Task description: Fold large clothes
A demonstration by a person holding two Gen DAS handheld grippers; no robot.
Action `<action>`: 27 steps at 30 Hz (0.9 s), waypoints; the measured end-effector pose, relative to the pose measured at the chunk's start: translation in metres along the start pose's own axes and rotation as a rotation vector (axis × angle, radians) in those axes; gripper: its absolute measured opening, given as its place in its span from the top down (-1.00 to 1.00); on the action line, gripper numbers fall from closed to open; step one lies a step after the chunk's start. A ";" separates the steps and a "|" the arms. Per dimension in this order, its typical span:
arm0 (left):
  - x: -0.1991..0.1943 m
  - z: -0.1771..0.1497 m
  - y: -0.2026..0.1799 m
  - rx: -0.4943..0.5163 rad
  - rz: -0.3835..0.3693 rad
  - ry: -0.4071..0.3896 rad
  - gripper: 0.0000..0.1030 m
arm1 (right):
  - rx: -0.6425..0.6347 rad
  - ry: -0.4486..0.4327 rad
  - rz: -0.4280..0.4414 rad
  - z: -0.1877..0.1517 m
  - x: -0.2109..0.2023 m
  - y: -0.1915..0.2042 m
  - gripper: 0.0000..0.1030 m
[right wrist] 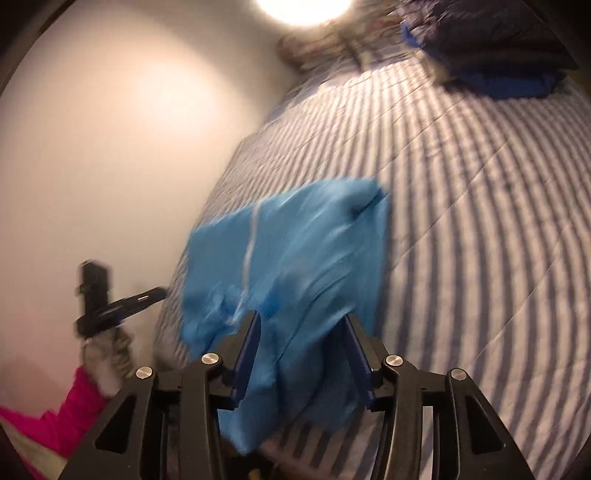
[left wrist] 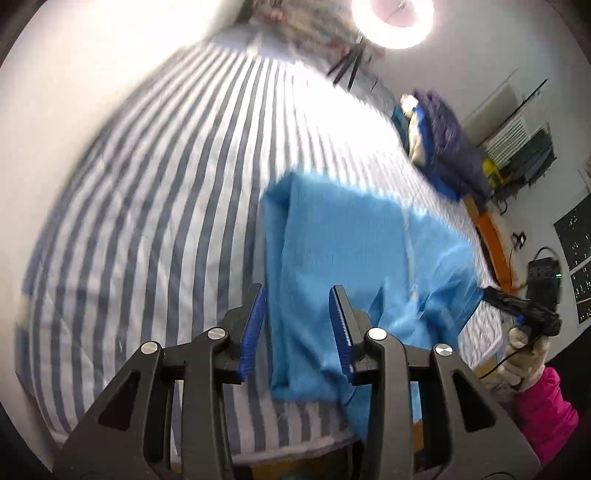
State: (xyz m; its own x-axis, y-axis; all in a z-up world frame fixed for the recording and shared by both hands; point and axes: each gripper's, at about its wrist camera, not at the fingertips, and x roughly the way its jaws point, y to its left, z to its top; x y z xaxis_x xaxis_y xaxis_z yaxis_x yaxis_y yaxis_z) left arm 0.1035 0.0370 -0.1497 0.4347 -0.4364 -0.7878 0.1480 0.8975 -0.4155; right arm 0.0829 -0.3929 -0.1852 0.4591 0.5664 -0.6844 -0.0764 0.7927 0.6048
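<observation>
Nearest in the left wrist view, the left hand-held gripper (left wrist: 297,325) has its black jaws with blue ribbed pads spread wide, holding nothing; the bright blue fabric garment (left wrist: 343,258) lies on the bed beyond and below them. In the right wrist view the right hand-held gripper (right wrist: 301,354) is likewise spread apart, and the garment's near edge (right wrist: 288,266) droops between and beneath its jaws, so whether cloth touches a pad is hard to tell through the motion blur.

The garment sits partly folded near the front edge of the blue-and-white striped quilted bed cover (left wrist: 147,221), its near end hanging over the edge and cut off by the gripper bodies. A pale seam runs down it.

At the right edge of the left view, a gloved hand with a pink sleeve (left wrist: 528,354) holds the other gripper, seen only in part.

Farther back on the right side of the bed lies a dark blue and purple heap of bedding or clothing (left wrist: 443,147), its outline smeared. At the far end a floral pillow is barely legible under the glare of a round ring light (left wrist: 393,22).
</observation>
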 end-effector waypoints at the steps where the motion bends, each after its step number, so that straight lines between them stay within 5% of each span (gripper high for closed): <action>1: 0.000 0.008 -0.003 0.008 -0.004 -0.015 0.32 | 0.007 -0.001 -0.015 0.008 0.005 -0.002 0.09; 6: 0.029 0.043 -0.013 -0.014 -0.040 -0.009 0.32 | 0.033 0.068 -0.072 0.010 0.034 -0.010 0.16; 10: 0.063 0.059 -0.020 0.027 -0.057 0.028 0.32 | 0.001 0.086 -0.073 -0.007 0.033 0.000 0.84; 12: 0.090 0.063 -0.020 0.082 0.013 0.063 0.32 | 0.014 0.094 -0.057 -0.017 0.036 0.002 0.90; 14: 0.122 0.061 -0.008 0.084 0.103 0.122 0.32 | -0.016 0.139 -0.108 -0.030 0.049 0.006 0.90; 17: 0.138 0.056 0.001 0.067 0.113 0.129 0.32 | -0.067 0.157 -0.163 -0.033 0.053 0.012 0.89; 19: 0.125 0.057 -0.001 0.053 0.088 0.116 0.32 | -0.077 0.120 -0.158 -0.026 0.034 0.016 0.37; 23: 0.087 0.058 -0.019 0.098 0.052 0.049 0.32 | -0.121 -0.006 -0.161 -0.005 -0.006 0.028 0.32; 27: 0.085 0.069 -0.046 0.140 0.016 0.024 0.32 | -0.220 -0.085 -0.163 0.028 0.002 0.058 0.32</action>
State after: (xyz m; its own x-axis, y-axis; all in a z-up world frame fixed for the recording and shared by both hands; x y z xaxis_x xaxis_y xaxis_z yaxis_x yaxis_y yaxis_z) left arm 0.1948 -0.0367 -0.1657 0.4169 -0.4215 -0.8053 0.2644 0.9039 -0.3362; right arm 0.1036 -0.3523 -0.1401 0.5530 0.4137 -0.7232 -0.1813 0.9069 0.3802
